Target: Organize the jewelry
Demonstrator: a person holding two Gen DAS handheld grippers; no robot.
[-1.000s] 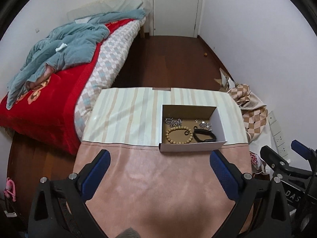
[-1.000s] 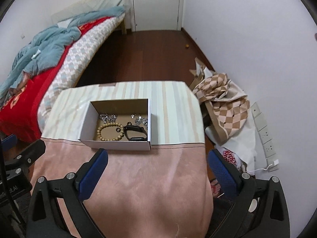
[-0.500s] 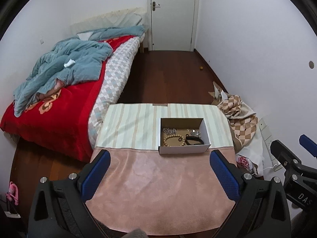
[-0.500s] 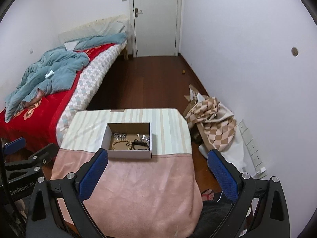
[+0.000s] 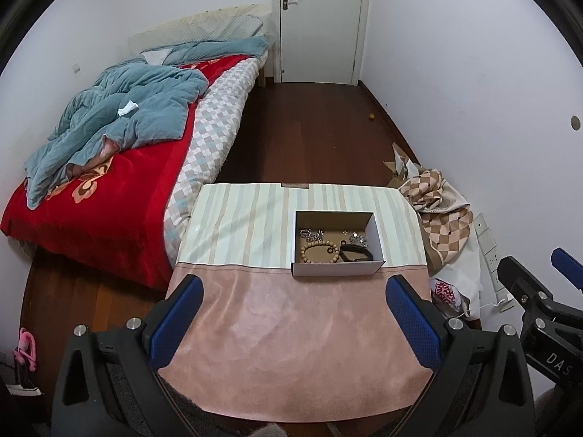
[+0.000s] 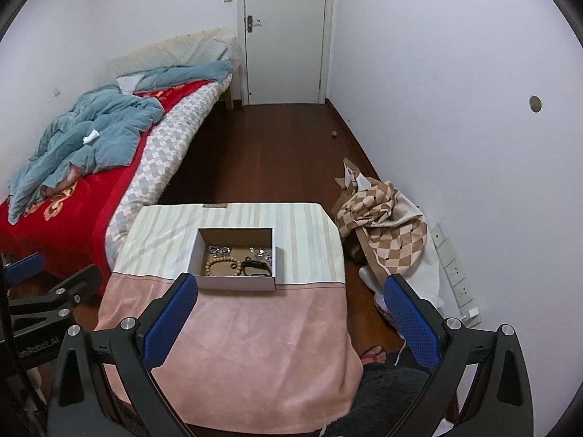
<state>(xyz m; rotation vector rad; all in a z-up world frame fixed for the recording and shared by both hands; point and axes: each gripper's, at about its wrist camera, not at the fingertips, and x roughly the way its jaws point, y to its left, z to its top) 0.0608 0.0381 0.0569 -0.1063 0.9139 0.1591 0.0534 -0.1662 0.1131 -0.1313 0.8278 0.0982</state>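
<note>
Small bedroom; table draped in a pink suede-like cloth [image 5: 291, 331] on the near half and a striped pale cloth [image 5: 247, 222] on the far half. Nearest: left gripper [image 5: 295, 322] and right gripper [image 6: 291, 318], both with blue-padded fingers spread wide, nothing held, hovering above the near table edge. Further out, a shallow white cardboard box [image 5: 337, 267] sits where the two cloths meet. Inside: a tan wooden bead bracelet [image 5: 319, 252] near-left, a black band [image 5: 356, 255] near-right with its long axis left-right, and silver chain pieces [image 5: 312, 234] along the far side. The box lies ahead-right of the left gripper's fingers and ahead-left of the right gripper's. Judgement: neither is clearly nearer. Far: red-blanketed bed [image 5: 98, 200] left, white door [image 5: 320, 22] at the end.
</note>
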